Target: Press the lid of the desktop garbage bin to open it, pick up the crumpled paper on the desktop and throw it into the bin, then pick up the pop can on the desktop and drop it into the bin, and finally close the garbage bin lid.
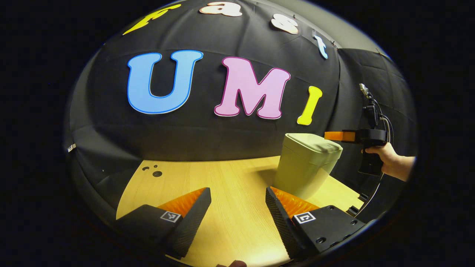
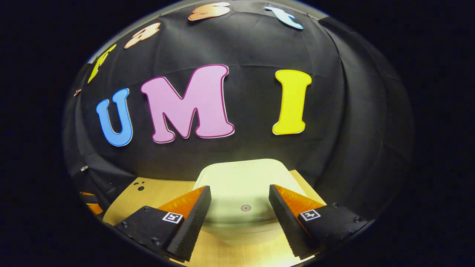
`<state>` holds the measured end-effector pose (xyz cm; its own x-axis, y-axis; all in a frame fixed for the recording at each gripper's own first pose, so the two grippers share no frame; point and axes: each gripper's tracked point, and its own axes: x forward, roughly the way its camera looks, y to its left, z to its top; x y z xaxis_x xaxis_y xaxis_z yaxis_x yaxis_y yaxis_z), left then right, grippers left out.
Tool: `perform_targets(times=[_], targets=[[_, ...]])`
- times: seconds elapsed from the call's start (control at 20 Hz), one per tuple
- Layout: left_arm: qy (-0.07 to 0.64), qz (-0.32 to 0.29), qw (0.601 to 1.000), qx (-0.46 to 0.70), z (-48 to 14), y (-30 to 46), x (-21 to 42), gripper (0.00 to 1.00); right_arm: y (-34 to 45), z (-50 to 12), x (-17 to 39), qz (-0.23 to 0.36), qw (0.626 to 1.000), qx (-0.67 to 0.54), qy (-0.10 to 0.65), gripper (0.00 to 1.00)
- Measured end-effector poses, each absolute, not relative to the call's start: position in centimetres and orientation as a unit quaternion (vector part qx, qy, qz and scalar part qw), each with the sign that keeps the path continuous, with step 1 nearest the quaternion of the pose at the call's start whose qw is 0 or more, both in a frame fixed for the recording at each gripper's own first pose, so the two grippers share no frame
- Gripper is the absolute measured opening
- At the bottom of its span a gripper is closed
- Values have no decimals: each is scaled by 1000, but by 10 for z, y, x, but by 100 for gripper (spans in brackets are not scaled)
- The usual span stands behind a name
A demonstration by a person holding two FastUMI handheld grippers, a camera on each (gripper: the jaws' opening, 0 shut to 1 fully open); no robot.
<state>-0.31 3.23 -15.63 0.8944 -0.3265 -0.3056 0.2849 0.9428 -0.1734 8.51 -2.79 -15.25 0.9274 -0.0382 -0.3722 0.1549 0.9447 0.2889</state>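
Fingers of the right gripper [image 2: 240,207] stood spread and empty above the bin [image 2: 241,193], its closed lid [image 2: 245,178] lying between and just beyond them. Likely a light, stiff plastic shell, it should take a press on the round mark [image 2: 245,208], not a pinch. From the left gripper [image 1: 238,209], also spread and empty over bare tabletop [image 1: 230,178], the bin's side wall and the holding hand [image 1: 389,163] showed.

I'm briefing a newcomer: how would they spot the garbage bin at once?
Start at the wooden table before the black cloth wall. Near its back right corner stands the garbage bin: a pale green tub, its lid down, with a small round target mark at its front.
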Motion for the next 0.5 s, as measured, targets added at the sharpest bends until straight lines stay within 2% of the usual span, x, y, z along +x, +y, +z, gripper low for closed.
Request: perform_targets(times=[0.5], targets=[[161, -127, 977, -55, -143, 26, -7, 95, -32, -106, 49, -20, 975, 174, 137, 98]])
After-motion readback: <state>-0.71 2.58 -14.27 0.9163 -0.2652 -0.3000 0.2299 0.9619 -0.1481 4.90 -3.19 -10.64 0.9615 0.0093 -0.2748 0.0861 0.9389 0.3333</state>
